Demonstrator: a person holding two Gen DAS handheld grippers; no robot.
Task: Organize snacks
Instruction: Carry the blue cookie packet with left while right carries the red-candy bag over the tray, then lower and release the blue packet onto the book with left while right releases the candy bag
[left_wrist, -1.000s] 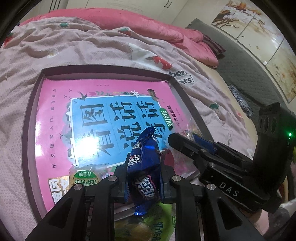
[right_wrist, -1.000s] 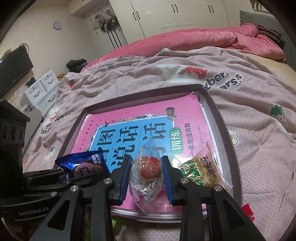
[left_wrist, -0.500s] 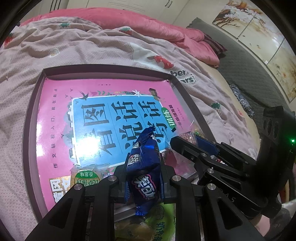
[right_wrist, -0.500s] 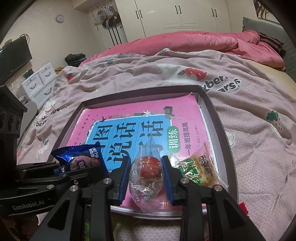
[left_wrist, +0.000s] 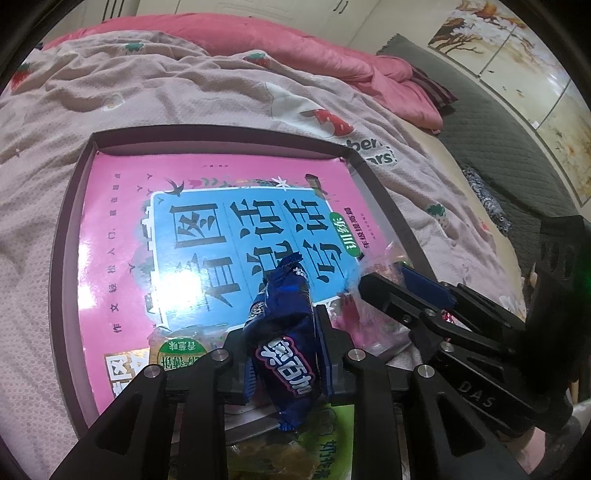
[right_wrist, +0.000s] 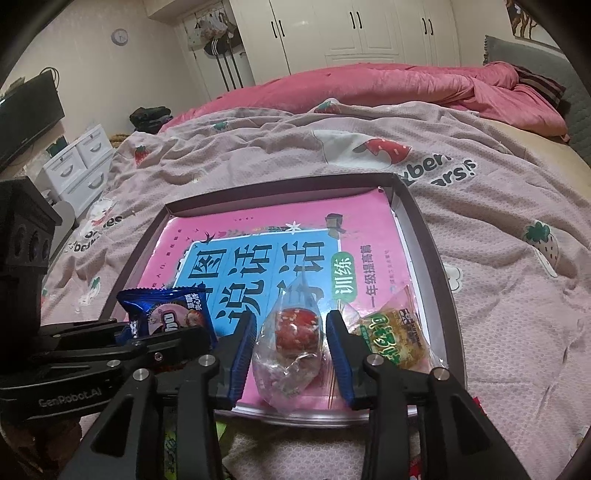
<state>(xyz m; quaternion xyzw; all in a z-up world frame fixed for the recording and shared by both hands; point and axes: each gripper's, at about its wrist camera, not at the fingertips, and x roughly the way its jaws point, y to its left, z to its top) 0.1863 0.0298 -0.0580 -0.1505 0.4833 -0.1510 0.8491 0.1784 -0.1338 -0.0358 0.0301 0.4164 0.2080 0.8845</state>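
A dark-rimmed tray (left_wrist: 221, 131) (right_wrist: 424, 236) lies on the bed with a pink and blue book (left_wrist: 122, 229) (right_wrist: 369, 218) flat inside it. My left gripper (left_wrist: 282, 332) (right_wrist: 147, 343) holds a blue snack packet (left_wrist: 284, 354) (right_wrist: 166, 314) upright over the tray's near edge. Its jaws are opening, but the pads still touch the packet. My right gripper (right_wrist: 291, 332) (left_wrist: 402, 284) is opening around a clear bag with a red ball snack (right_wrist: 295, 328). A gap shows at each pad and the bag rests on the book. A green and yellow packet (right_wrist: 391, 339) (left_wrist: 181, 350) lies in the tray's near corner.
The tray sits on a pink strawberry-print blanket (right_wrist: 498, 295). A pink quilt (right_wrist: 406, 85) is bunched at the far side of the bed. Another green packet (left_wrist: 325, 443) lies below my left gripper, outside the tray. White drawers (right_wrist: 81, 166) stand to the left.
Both pairs of jaws have widened slightly. The clear bag now sits loose between the right pads. Neither hand has shifted.
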